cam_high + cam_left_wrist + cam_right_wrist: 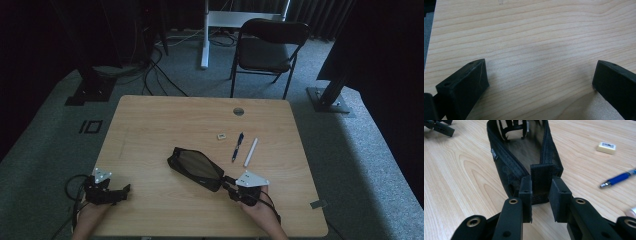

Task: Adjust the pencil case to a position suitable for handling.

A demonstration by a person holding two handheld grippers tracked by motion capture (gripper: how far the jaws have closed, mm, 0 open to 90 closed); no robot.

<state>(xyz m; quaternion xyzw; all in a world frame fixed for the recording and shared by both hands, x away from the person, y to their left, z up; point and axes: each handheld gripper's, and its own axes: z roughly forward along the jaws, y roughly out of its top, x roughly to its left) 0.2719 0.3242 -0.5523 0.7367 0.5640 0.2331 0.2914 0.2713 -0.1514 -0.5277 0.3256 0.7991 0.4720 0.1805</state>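
The right tool (540, 197) sits closest, its two jaws pinched on the end tab of a black mesh pouch (524, 157). The pouch lies open on the desk (150, 125), near the middle. I think packing has barely begun: the pen (237, 146), eraser (221, 135) and white stick (250, 152) all lie outside it. The left tool (539, 82) is open over bare wood. The high view shows the three loose things together; the right gripper view shows the grip up close.
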